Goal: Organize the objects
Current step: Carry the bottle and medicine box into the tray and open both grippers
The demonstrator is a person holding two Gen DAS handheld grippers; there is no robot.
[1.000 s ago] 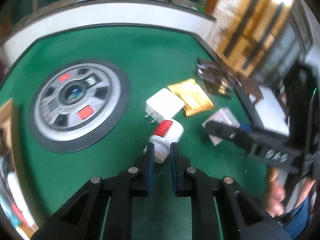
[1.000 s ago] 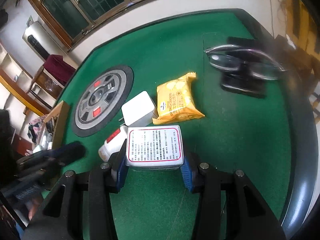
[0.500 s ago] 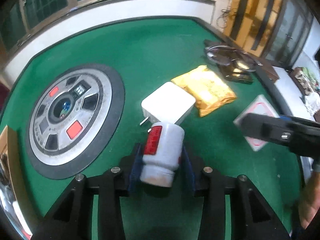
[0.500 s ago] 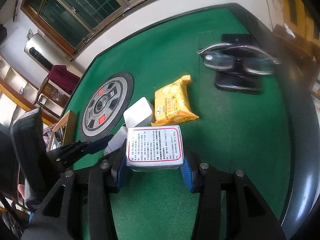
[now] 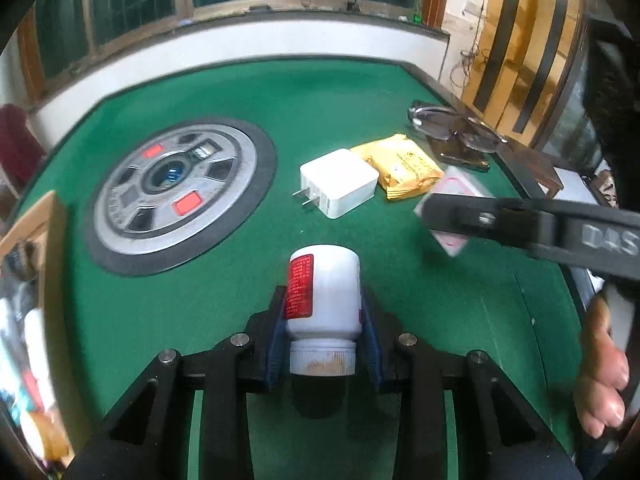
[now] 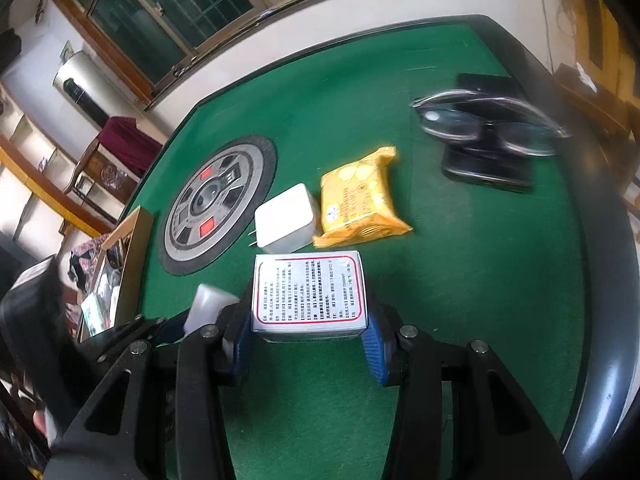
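My left gripper (image 5: 322,334) is shut on a white pill bottle (image 5: 324,300) with a red label, held above the green table, cap towards the camera. My right gripper (image 6: 307,334) is shut on a white medicine box (image 6: 308,292) with a red-framed text panel, also held off the table. The box (image 5: 454,190) and right gripper show at the right of the left wrist view. The bottle (image 6: 208,306) shows partly at the left of the right wrist view. On the felt lie a white charger (image 5: 340,187) (image 6: 286,218) and a yellow snack packet (image 5: 404,166) (image 6: 358,200).
A round grey wheel-like panel (image 5: 180,188) (image 6: 218,200) is set in the green table (image 5: 320,92). Glasses (image 6: 488,120) rest on a black phone (image 6: 488,168) at the far right near the table's dark rim. A wooden box (image 6: 120,260) of items stands at the left edge.
My left gripper closed on the pill bottle and lifted it back from beside the charger. My right gripper kept hold of the box and rose slightly.
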